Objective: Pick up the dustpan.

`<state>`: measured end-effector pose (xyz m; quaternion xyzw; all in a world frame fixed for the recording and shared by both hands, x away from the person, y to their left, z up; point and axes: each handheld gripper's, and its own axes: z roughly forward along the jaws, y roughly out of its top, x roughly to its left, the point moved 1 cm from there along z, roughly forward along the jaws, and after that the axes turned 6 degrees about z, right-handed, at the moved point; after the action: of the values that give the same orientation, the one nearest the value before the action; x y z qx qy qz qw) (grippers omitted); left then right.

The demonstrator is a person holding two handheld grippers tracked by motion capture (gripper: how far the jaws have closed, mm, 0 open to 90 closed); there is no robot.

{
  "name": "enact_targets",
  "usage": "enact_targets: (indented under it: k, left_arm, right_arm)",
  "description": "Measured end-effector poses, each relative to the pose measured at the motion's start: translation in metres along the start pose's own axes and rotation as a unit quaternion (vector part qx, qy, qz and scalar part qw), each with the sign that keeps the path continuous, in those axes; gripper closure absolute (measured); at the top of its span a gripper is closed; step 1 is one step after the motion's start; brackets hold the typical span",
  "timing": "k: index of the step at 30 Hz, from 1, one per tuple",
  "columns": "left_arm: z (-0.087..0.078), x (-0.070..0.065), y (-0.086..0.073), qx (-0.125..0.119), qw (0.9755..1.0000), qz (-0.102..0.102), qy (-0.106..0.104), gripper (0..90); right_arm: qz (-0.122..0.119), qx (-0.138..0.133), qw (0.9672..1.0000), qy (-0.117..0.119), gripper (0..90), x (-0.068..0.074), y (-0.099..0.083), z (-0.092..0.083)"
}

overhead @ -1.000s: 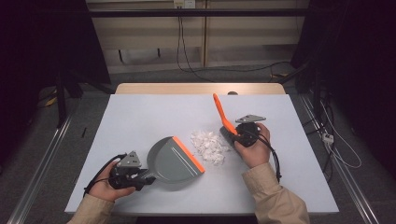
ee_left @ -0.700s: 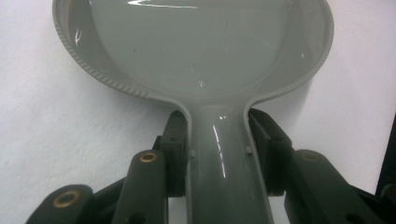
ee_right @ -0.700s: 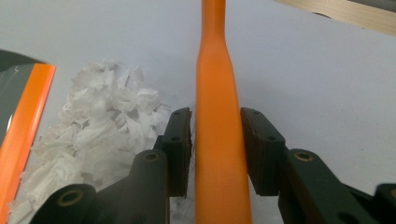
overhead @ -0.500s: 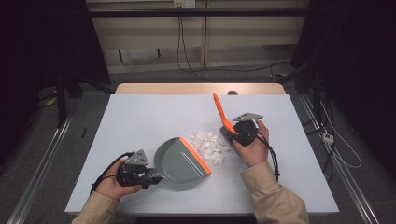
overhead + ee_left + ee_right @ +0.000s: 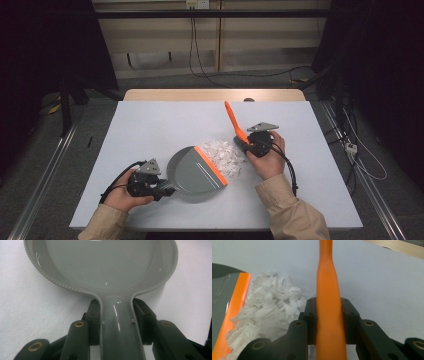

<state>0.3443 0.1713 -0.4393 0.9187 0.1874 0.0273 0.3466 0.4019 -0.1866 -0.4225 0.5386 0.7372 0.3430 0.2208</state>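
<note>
Dustpan (image 5: pixel 192 170), grey, orange lip: flat on the table (image 5: pixel 150 125), nearest the person; handle pinched in the left gripper (image 5: pixel 162 189). It has slid rightward since a second ago, so its lip now touches the scraps. Shredded white paper (image 5: pixel 226 156): heaped between lip and brush, none in the pan yet, sweep-in likely next. Brush (image 5: pixel 234 122), orange handle clamped in the right gripper (image 5: pixel 246 145), unmoved; its bristles sit behind the heap, probably touching it.
</note>
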Motion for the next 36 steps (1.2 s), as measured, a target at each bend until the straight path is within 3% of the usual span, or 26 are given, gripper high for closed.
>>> enact_targets:
  k: [7, 11, 16, 18, 36]
  left_arm:
    - [-0.007, -0.001, -0.003, 0.001, 1.0000, 0.003, -0.007, 62.5]
    - [-0.005, 0.001, -0.004, -0.005, 0.9999, -0.005, -0.008, 62.4]
    - [-0.002, 0.005, -0.001, -0.004, 0.9999, -0.016, 0.003, 61.8]
    - [0.000, 0.005, -0.001, -0.004, 0.9998, -0.017, 0.000, 62.0]
    - [0.001, 0.005, 0.000, -0.001, 0.9996, -0.021, 0.016, 61.9]
  right_arm:
    - [0.003, -0.016, 0.9999, -0.002, 71.6, 0.000, 0.001, -0.001]
    - [-0.002, -0.037, 0.9992, -0.015, 71.6, 0.000, 0.003, -0.002]
    - [-0.015, -0.026, 0.9993, -0.021, 71.6, 0.002, 0.001, 0.006]
    - [-0.006, -0.032, 0.9994, -0.014, 71.7, 0.004, 0.001, 0.009]
    - [-0.003, -0.032, 0.9994, -0.013, 71.6, 0.007, 0.003, 0.011]
